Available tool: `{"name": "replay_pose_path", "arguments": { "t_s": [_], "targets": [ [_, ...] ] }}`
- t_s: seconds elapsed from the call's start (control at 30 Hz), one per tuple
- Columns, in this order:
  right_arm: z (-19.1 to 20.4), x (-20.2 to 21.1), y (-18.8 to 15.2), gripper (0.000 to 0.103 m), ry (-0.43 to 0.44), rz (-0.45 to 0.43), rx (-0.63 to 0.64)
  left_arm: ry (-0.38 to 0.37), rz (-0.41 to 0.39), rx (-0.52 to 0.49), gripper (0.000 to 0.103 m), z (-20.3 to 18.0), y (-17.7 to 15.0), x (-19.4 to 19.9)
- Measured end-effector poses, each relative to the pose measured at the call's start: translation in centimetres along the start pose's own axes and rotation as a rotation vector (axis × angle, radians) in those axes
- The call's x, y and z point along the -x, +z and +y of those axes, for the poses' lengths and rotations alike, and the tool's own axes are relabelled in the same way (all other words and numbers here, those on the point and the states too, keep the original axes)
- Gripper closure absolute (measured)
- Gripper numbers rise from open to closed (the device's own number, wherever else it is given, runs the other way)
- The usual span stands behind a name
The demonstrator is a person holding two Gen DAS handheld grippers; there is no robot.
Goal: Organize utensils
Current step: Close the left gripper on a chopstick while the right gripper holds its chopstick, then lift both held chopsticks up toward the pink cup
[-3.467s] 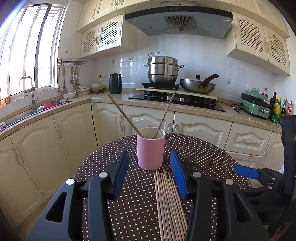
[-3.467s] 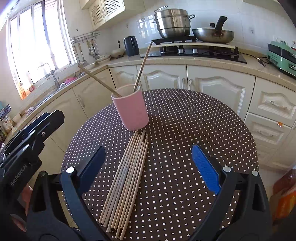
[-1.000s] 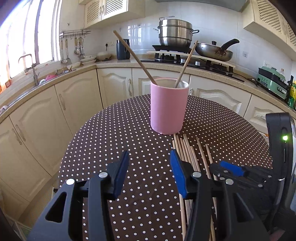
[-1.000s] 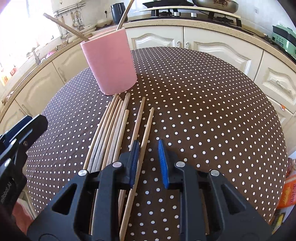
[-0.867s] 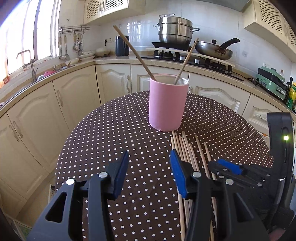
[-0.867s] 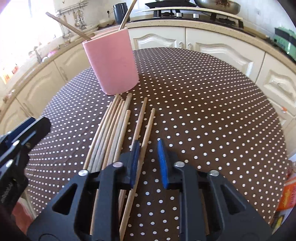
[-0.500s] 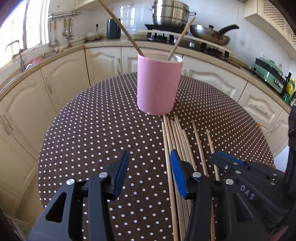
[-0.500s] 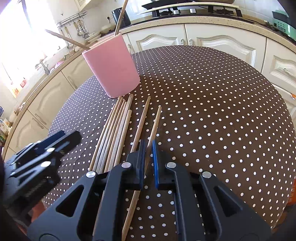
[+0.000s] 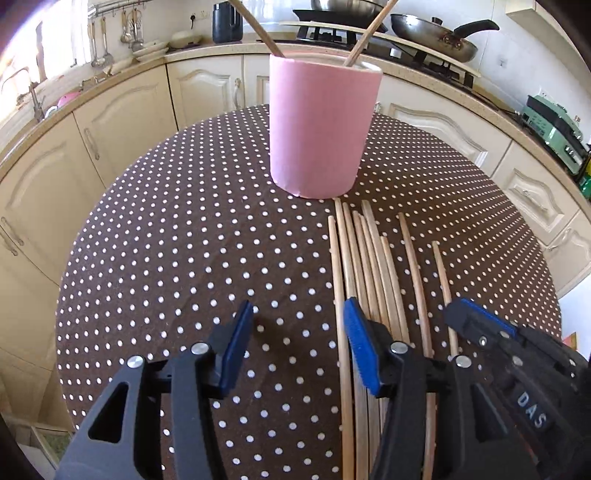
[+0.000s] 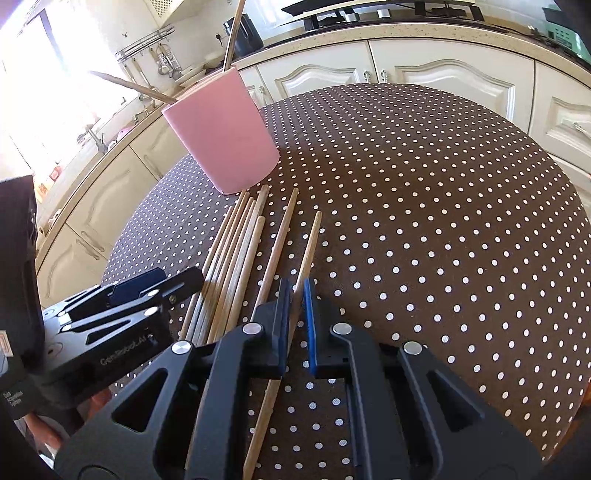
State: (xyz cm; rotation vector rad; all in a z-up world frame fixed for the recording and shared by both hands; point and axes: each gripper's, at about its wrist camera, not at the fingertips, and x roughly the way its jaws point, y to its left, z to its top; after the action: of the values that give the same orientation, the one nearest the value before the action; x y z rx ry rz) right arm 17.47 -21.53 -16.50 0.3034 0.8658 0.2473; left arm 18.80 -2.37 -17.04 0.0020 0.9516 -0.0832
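Our right tool (image 10: 295, 295) is pinched on one thin round wooden stick (image 10: 309, 243), the rightmost on the surface (image 10: 424, 206), a round top under brown cloth with white dots. Our left tool (image 9: 297, 350) has its blue ribbed pads opening, nothing between them, just left of the bundle (image 9: 365, 266) of pale, smooth sticks. A matte pink cylindrical cup (image 9: 319, 127) stands beyond, holding two sticks (image 9: 365, 35).
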Motion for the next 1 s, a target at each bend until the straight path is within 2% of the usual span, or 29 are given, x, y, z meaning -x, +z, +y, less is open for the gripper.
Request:
{"name": "replay_pose_path", "arguments": {
  "t_s": [0.13, 0.17, 0.23, 0.27, 0.33, 0.37, 0.4, 0.5, 0.7, 0.83, 1.0],
  "targets": [
    [-0.1, 0.0, 0.2, 0.095, 0.004, 0.002, 0.002, 0.02, 0.014, -0.018, 0.048, -0.7, 0.6, -0.5],
    [0.0, -0.1, 0.2, 0.095, 0.004, 0.002, 0.004, 0.054, 0.009, -0.04, 0.048, -1.2, 0.7, -0.9],
    [0.1, -0.1, 0.2, 0.095, -0.001, 0.002, 0.007, 0.046, -0.011, -0.057, 0.052, -1.7, 0.9, -1.2],
    [0.1, -0.1, 0.2, 0.095, 0.0, 0.002, 0.007, 0.035, -0.016, -0.054, 0.056, -1.8, 1.1, -1.2],
    [0.1, -0.1, 0.1, 0.095, 0.008, 0.002, 0.009, 0.054, -0.025, -0.039, 0.086, -1.7, 1.3, -1.2],
    [0.2, -0.1, 0.1, 0.095, 0.018, 0.001, 0.012, 0.061, -0.025, -0.029, 0.095, -1.6, 1.3, -1.3],
    [0.3, 0.0, 0.1, 0.095, 0.014, -0.002, 0.016, 0.057, -0.025, -0.023, 0.096, -1.4, 1.4, -1.3],
    [0.7, 0.5, 0.1, 0.095, -0.001, -0.032, 0.034, 0.021, -0.027, 0.009, 0.097, -0.7, 1.3, -1.3],
    [1.1, 1.6, 0.3, 0.096, -0.02, -0.081, 0.054, 0.001, -0.059, 0.039, 0.097, 1.2, 0.4, 0.1],
    [1.0, 2.5, 0.6, 0.096, -0.021, -0.108, 0.047, -0.011, -0.117, 0.049, 0.097, 1.7, 0.3, 1.7],
    [1.5, 4.4, 1.7, 0.096, -0.031, -0.175, 0.059, 0.009, -0.23, 0.092, 0.097, 2.8, 0.5, 4.5]
  ]
}}
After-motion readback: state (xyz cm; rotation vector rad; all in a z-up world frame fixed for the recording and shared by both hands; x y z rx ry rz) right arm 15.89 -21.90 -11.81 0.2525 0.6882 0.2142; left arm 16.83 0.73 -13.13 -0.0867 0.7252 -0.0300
